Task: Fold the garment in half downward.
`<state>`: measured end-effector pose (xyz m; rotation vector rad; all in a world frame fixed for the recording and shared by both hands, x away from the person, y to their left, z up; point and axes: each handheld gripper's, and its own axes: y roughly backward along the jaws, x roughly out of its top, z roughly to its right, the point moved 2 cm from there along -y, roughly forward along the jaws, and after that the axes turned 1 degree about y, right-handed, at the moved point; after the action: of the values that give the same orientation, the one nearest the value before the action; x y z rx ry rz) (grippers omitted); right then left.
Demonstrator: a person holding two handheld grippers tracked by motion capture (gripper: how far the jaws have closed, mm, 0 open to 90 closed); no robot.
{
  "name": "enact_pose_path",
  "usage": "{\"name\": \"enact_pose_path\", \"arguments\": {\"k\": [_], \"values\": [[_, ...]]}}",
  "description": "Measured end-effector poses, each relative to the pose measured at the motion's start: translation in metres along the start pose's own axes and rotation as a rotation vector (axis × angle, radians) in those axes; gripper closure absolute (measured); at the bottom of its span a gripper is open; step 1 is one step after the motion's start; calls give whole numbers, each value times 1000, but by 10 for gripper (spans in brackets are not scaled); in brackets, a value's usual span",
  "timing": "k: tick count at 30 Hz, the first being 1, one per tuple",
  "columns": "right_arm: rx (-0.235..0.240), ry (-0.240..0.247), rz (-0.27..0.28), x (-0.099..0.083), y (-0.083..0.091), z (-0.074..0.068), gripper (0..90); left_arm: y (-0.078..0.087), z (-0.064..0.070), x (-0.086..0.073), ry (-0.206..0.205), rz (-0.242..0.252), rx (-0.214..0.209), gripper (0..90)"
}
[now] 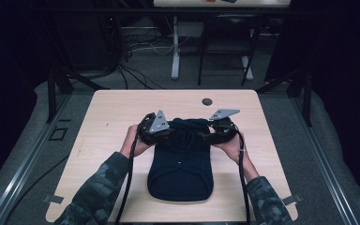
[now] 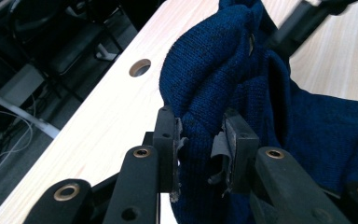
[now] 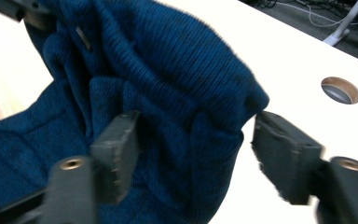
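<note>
1. A dark blue knitted garment lies on the pale wooden table, its bulk spreading toward six o'clock from the table's middle, its far edge lifted between the two tools.
2. The left gripper sits at about nine o'clock of that lifted edge, held in the person's left hand. In the left gripper view its jaws are closed tight on a fold of the blue knit, the cloth bunched and pinched between the two pads.
3. The right gripper sits at about three o'clock of the same edge, in the right hand. In the right gripper view its jaws stand wide apart with a hump of the knit between them; one jaw touches the cloth, the other is just beside its corner, so nothing is gripped.
4. A round hole in the tabletop lies toward twelve o'clock from the garment, well apart from it.
5. Both sleeves are camouflage-patterned.
</note>
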<state>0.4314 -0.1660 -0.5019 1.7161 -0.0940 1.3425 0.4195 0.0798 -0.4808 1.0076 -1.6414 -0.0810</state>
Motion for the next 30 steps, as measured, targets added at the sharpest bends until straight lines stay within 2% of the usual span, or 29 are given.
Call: {"name": "enact_pose_path", "arguments": {"k": [2, 4, 9, 13, 15, 18, 21, 22, 24, 27, 30], "values": [[-9, 2, 7, 0, 0, -1, 538, 1, 0, -1, 7, -3, 1, 709], [-13, 28, 9, 0, 2, -1, 635, 2, -1, -2, 11, -9, -4, 708], [-18, 72, 26, 0, 6, -8, 739, 4, -1, -6, 38, -15, -12, 702], [-43, 134, 46, -2, 7, -17, 755, 5, 0, -11, 54, -41, -16, 669], [-43, 160, 58, -3, 8, -20, 757, 5, 0, -13, 79, -61, 3, 575], [-51, 201, 73, -5, 8, -23, 759, 4, -1, -18, 105, -90, 8, 456], [-39, 224, 90, -6, 10, -26, 759, 1, -2, -23, 119, -118, 0, 436], [-36, 230, 98, -6, 10, -27, 759, 1, -1, -24, 117, -119, -2, 442], [-36, 241, 102, -7, 11, -28, 757, 1, 1, -24, 105, -110, -9, 532], [-27, 255, 104, -10, 13, -29, 748, 3, 6, -23, 75, -96, -5, 605], [-4, 247, 95, -14, 17, -28, 719, 5, 10, -24, 54, -87, -6, 654]]}}
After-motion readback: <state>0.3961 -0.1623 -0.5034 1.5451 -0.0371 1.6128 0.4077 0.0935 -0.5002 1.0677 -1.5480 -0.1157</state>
